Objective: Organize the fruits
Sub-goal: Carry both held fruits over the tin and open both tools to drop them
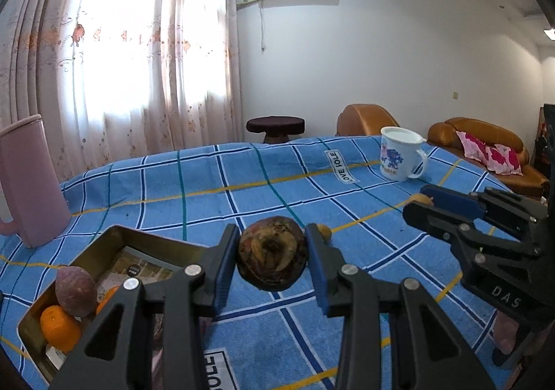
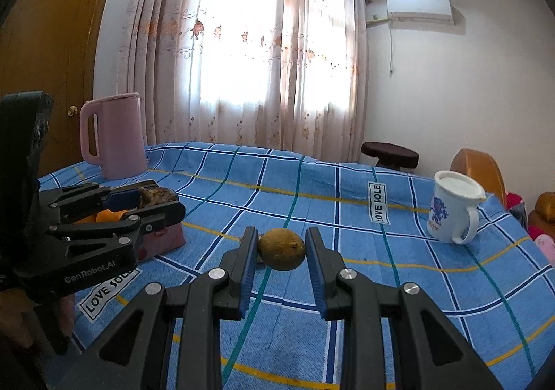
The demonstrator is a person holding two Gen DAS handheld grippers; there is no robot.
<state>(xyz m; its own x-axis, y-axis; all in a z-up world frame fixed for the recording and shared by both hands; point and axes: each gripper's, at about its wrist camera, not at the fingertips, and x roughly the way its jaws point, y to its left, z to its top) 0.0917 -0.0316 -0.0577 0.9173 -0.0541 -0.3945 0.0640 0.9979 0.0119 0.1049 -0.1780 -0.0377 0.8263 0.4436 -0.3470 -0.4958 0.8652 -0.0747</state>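
My left gripper (image 1: pixel 272 251) is shut on a dark brown mottled fruit (image 1: pixel 272 258) and holds it above the blue checked cloth, just right of a metal tin (image 1: pixel 114 240). The tin holds a purple fruit (image 1: pixel 74 291) and orange fruits (image 1: pixel 59 327). My right gripper (image 2: pixel 281 247) has its blue pads on both sides of a small brown-green fruit (image 2: pixel 281 248) low over the cloth. That gripper also shows in the left wrist view (image 1: pixel 421 201), the left gripper in the right wrist view (image 2: pixel 156 202).
A pink kettle (image 2: pixel 112 135) stands at the table's far left. A white printed mug (image 2: pixel 452 211) stands at the far right. A small fruit (image 1: pixel 325 232) lies on the cloth behind my left gripper. A dark stool (image 1: pixel 275 126) and brown sofa (image 1: pixel 485 143) stand beyond the table.
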